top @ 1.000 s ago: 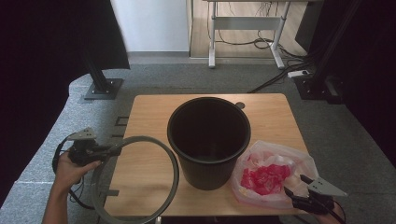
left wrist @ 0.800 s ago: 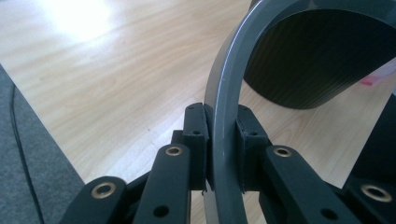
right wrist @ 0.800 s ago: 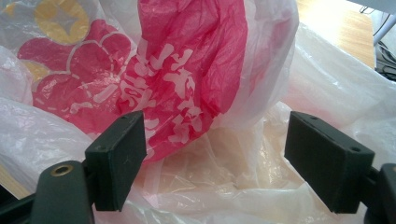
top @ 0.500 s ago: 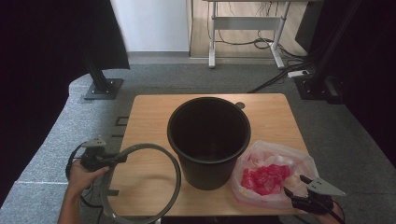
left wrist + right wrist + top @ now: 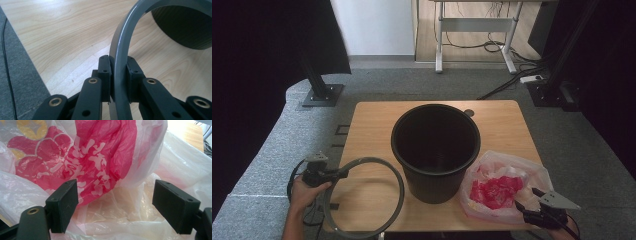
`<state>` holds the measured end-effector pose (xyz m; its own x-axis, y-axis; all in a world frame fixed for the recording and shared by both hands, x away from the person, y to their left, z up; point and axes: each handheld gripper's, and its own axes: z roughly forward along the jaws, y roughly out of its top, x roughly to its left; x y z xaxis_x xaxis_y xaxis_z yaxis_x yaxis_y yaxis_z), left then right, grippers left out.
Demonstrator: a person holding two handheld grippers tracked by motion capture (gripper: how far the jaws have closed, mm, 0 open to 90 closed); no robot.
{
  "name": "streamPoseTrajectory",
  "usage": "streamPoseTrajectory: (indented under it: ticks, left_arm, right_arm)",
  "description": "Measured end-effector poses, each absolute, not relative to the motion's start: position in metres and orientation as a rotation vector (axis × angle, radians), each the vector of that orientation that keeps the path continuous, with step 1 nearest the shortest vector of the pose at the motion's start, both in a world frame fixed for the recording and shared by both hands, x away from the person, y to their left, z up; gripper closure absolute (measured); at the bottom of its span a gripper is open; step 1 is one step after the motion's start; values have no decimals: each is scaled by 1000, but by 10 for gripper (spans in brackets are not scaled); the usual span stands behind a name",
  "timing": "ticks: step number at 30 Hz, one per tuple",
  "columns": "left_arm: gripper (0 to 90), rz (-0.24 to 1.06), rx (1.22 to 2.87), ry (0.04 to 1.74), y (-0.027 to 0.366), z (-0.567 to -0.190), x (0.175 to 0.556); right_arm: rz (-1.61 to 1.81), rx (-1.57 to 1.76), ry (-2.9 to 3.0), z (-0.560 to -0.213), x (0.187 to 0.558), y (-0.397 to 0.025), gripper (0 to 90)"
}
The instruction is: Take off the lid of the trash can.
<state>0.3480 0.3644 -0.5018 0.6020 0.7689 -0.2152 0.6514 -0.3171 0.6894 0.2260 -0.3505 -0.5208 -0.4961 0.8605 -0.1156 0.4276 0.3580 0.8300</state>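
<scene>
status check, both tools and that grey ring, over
Left tool shut on grey plastic ring, held over table's left front. Right tool open at pink-and-white plastic bag. Black bucket stands between, nothing blocking.

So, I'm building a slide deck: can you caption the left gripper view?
Left claw shut on the grey ring, above the wooden table, black bucket beyond.

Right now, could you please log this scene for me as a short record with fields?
Table: wooden table
Centre: black bucket, upright, open top
Left gripper: shut on grey ring, gripping its rim
Ring position: left of the bucket, over the table's front left corner
Right gripper: open, jaws at the plastic bag
Bag: translucent with red print, right of the bucket
</scene>
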Motion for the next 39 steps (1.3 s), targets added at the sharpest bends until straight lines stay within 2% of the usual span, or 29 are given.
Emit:
streamPoseTrajectory:
  ticks: [20, 39]
  left_arm:
    - [767, 246, 2114, 1221, 348, -536, 359]
    - [755, 317, 2159, 1268, 344, -547, 358]
  right_arm:
    - [1023, 1116, 2079, -523, 227, -351, 205]
    - [1028, 1120, 2066, -521, 226, -354, 204]
